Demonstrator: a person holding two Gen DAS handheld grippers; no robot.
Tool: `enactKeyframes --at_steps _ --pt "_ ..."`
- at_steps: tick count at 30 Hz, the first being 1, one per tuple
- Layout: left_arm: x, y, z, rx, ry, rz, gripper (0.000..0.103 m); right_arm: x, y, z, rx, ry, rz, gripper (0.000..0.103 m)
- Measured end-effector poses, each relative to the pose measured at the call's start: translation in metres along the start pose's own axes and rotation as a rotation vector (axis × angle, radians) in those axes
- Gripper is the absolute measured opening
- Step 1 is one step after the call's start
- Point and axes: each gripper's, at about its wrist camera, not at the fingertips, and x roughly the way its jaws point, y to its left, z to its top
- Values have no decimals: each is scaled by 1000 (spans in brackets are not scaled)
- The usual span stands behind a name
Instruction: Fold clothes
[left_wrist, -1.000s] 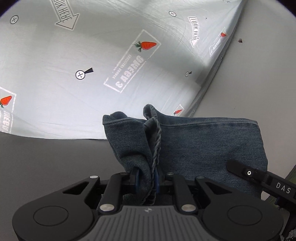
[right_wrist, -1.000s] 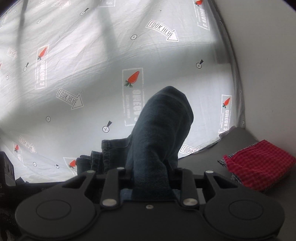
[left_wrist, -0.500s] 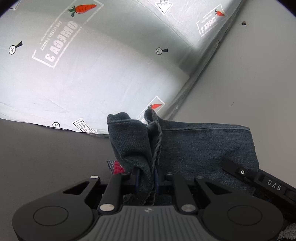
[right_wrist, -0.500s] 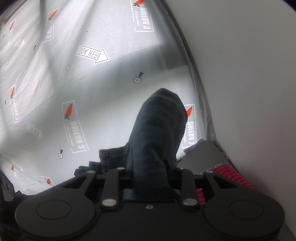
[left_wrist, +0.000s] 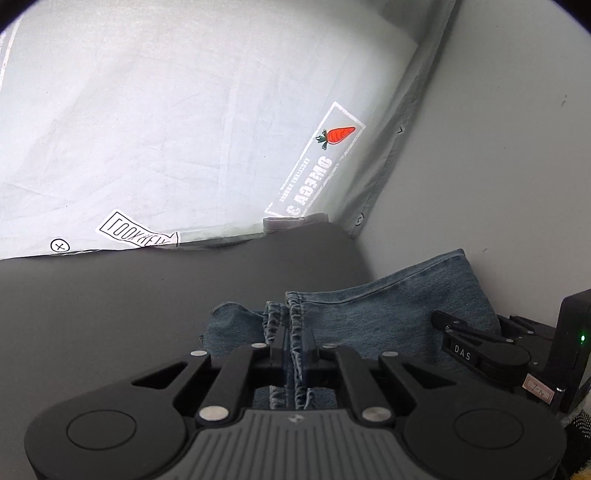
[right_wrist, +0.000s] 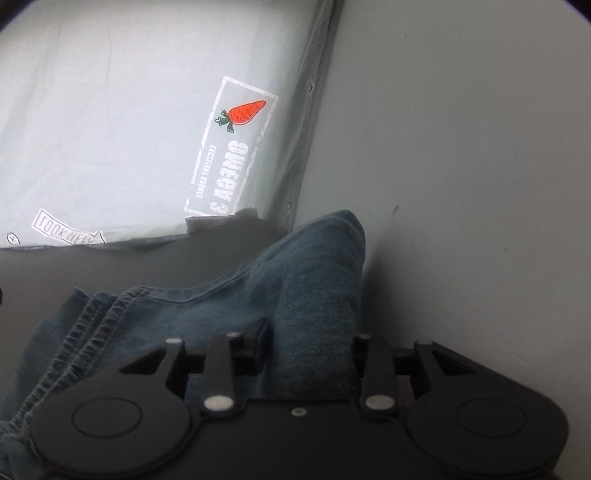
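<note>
Blue denim jeans (left_wrist: 388, 302) are held between both grippers, over a dark grey surface (left_wrist: 129, 306) near a wall. My left gripper (left_wrist: 293, 347) is shut on a stitched hem edge of the denim, which bunches between the fingers. In that view my right gripper (left_wrist: 480, 350) shows at the right, at the far side of the same cloth. In the right wrist view my right gripper (right_wrist: 310, 343) is shut on a thick fold of the jeans (right_wrist: 303, 273), which rises in front of it and hides the fingertips. Stitched seams (right_wrist: 85, 332) trail to the lower left.
A pale grey sheet (left_wrist: 147, 129) printed with carrots and "LOOK HERE" arrows lies beyond the dark surface; it shows as sheet (right_wrist: 110, 110) in the right view. A plain grey wall (left_wrist: 509, 147) bounds the right side, wall (right_wrist: 461, 166), close to the jeans.
Both grippers have carried the jeans away from over the printed sheet to the dark surface by the wall and lower down. The red checked cloth is out of view.
</note>
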Motion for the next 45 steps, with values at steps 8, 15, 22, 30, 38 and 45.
enactKeyframes --at_steps 8,15,22,30,38,45 --pt "51 16 -23 71 107 35 38 51 14 -45 -169 10 -45 40" --pt "58 26 -33 58 130 27 51 57 18 -55 -186 -14 -75 41" --pt "-13 49 -11 1 30 69 76 4 22 -23 -160 -95 -180 89" --pt "-77 67 -38 -87 7 145 80 14 38 -21 -155 -106 -73 33" --pt "-108 72 -52 -51 -5 161 85 10 28 -32 28 6 6 33" --pt "-172 66 -52 25 -196 166 103 -82 39 -22 132 -73 52 85"
